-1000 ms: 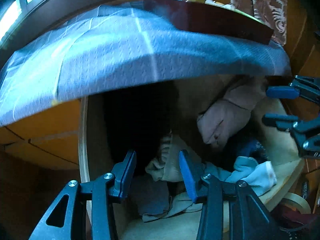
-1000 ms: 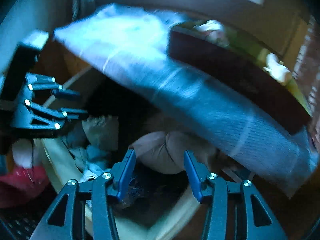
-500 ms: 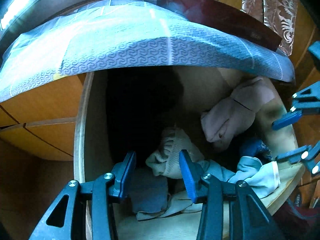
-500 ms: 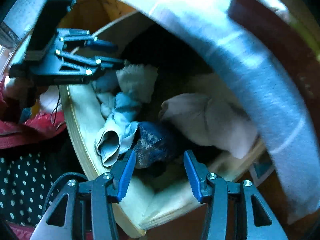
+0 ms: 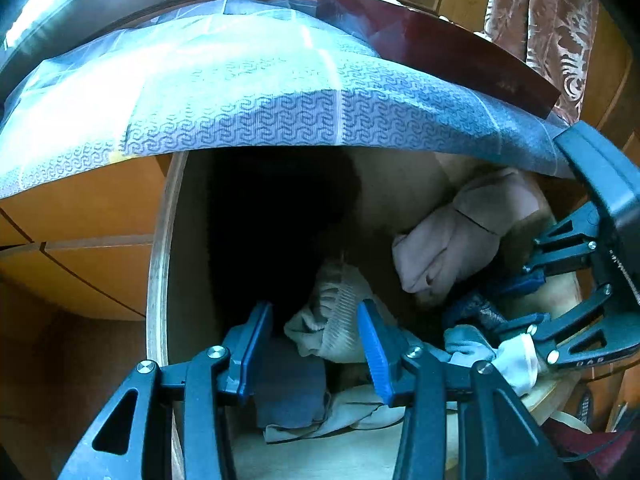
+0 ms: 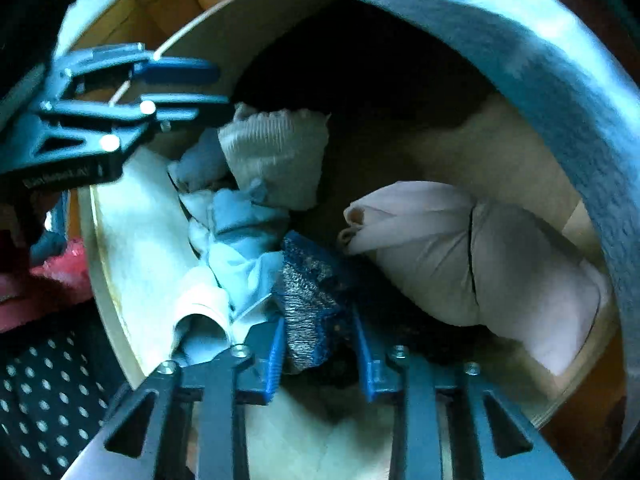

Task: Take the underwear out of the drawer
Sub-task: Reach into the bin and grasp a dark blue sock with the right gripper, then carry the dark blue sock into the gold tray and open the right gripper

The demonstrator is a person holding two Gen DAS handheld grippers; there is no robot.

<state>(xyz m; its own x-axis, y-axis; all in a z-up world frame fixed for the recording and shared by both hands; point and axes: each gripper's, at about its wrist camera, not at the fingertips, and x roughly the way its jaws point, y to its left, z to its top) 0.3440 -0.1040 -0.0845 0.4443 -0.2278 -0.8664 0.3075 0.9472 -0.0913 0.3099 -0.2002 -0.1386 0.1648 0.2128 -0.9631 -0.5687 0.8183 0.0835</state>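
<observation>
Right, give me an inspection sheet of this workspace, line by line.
Surface: open wooden drawer, pale floor partly bare.
Job's things: dark blue textured garment between the right gripper's fingers.
Clutter: pink folded bundle, ribbed grey sock, light blue cloths.
Grippers: right gripper closing, pads astride the blue garment; left gripper open above the sock, holding nothing.
Cables: nothing seen.
Surroundings: patterned blue-white cloth overhanging the drawer; polka-dot fabric below its front; patterned curtain.

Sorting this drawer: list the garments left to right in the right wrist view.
Light blue garment → dark blue lace underwear, between the closing right gripper fingers → pale pink bundle.
</observation>
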